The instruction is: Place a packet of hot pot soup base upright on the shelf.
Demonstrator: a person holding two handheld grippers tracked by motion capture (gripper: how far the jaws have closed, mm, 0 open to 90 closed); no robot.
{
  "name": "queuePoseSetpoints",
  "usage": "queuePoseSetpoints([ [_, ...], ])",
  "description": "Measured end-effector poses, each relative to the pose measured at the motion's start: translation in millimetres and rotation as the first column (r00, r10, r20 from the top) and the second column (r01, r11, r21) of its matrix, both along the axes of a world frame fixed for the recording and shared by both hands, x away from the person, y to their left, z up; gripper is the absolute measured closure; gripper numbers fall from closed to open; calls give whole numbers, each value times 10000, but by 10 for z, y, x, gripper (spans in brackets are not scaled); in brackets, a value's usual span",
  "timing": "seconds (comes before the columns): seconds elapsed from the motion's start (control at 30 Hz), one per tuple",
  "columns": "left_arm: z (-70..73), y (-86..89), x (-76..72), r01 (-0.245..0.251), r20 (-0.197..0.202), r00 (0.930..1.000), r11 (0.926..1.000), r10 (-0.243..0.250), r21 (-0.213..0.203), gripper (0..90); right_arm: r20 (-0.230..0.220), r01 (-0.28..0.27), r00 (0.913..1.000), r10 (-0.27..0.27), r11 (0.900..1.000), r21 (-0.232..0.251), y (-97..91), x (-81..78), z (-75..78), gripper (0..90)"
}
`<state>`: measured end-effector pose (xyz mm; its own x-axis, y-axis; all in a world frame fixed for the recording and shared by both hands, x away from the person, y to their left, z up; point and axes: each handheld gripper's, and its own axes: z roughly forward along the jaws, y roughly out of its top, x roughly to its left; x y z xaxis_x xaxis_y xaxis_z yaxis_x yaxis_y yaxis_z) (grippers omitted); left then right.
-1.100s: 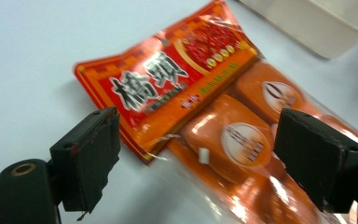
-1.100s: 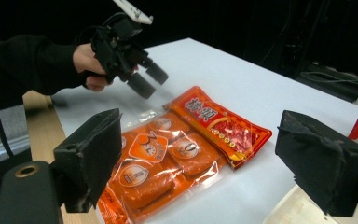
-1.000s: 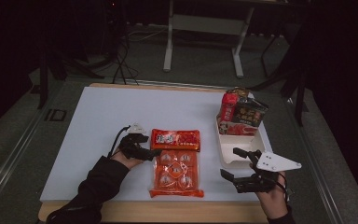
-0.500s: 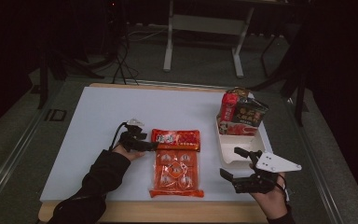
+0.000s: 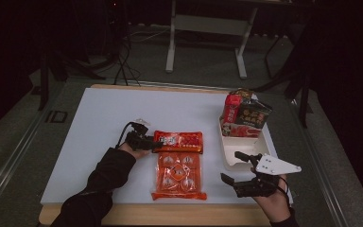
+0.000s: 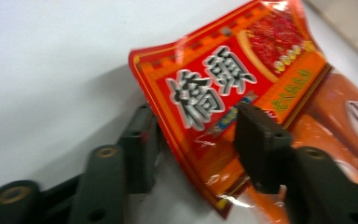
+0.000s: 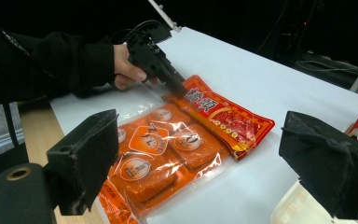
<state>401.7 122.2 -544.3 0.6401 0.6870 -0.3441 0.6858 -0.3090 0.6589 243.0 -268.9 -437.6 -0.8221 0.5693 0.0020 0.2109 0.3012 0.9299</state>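
Observation:
An orange snack packet (image 5: 177, 172) with a red header (image 5: 178, 141) lies flat on the white table top. My left gripper (image 5: 152, 142) is at the header's left end. In the left gripper view its jaws straddle the lifted corner of the header (image 6: 223, 79), one below and one above. They have just been closing, but a gap still shows at the pads. From the right gripper view I see that left gripper (image 7: 175, 88) tipped down onto the packet (image 7: 168, 154). My right gripper (image 5: 230, 166) hovers open near the front right edge, with nothing between its jaws.
A white tray (image 5: 231, 158) stands at the right, just beyond my right gripper. A red bag (image 5: 231, 111) and a dark bag (image 5: 254, 116) stand upright at its far end. The table's wooden front edge (image 5: 170, 215) runs close below the packet.
My left gripper has slid right and down to the packet's red header, and its jaws have narrowed around that corner. The right gripper has stayed where it was.

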Motion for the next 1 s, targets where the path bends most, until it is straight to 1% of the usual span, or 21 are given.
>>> queuePoseSetpoints([
  [0.1,3,-51,2,76,38,10000,9999,-76,102,574,-1,-29,10000,29,10000,9,0,-4,2,132],
  [0.17,3,-63,3,89,46,9999,9999,-90,104,584,-6,-18,10000,18,10000,17,0,-4,2,132],
  [0.2,-4,-77,4,136,-43,9999,9999,-136,42,620,-31,-24,10000,24,10000,31,-3,0,0,132],
  [0.23,-2,-86,2,136,-62,9999,9999,-136,67,643,-67,-4,10000,4,10000,58,-5,5,-5,132],
  [0.3,-9,-121,0,378,-261,9989,9993,-380,-78,730,-109,5,9999,-4,10000,78,-3,11,-8,132],
  [0.33,-1,-140,-10,415,-216,9989,9991,-415,-10,744,-112,-5,9999,6,10000,93,-2,12,-9,132],
  [0.37,9,-154,-17,506,-245,9984,9987,-508,-86,790,-107,-4,9999,5,10000,72,1,13,-9,132],
  [0.4,17,-171,-29,528,-201,9984,9986,-528,-3,857,-125,-8,9999,9,10000,58,4,11,-9,132],
  [0.43,26,-183,-43,518,-69,9986,9986,-517,118,870,-131,-17,9999,18,10000,72,5,11,-10,133],
  [0.47,36,-183,-52,503,-5,9987,9987,-503,129,886,-149,-19,9999,20,10000,65,5,13,-11,133],
  [0.53,52,-170,-67,452,108,9989,9990,-452,8,889,-178,2,9998,-1,10000,46,4,14,-13,134],
  [0.6,74,-173,-93,528,400,9978,9985,-532,109,892,-212,-2,9998,3,10000,55,2,18,-15,135],
  [0.67,100,-181,-109,528,536,9971,9984,-539,200,892,-230,2,9997,-1,10000,39,5,20,-16,135],
  [0.77,143,-170,-130,472,632,9969,9989,-474,56,895,-225,-4,9997,5,10000,37,8,18,-13,135],
  [1.0,311,-163,-185,610,1077,9923,9981,-607,5,895,-292,60,9996,-60,10000,2,11,29,-16,135],
])
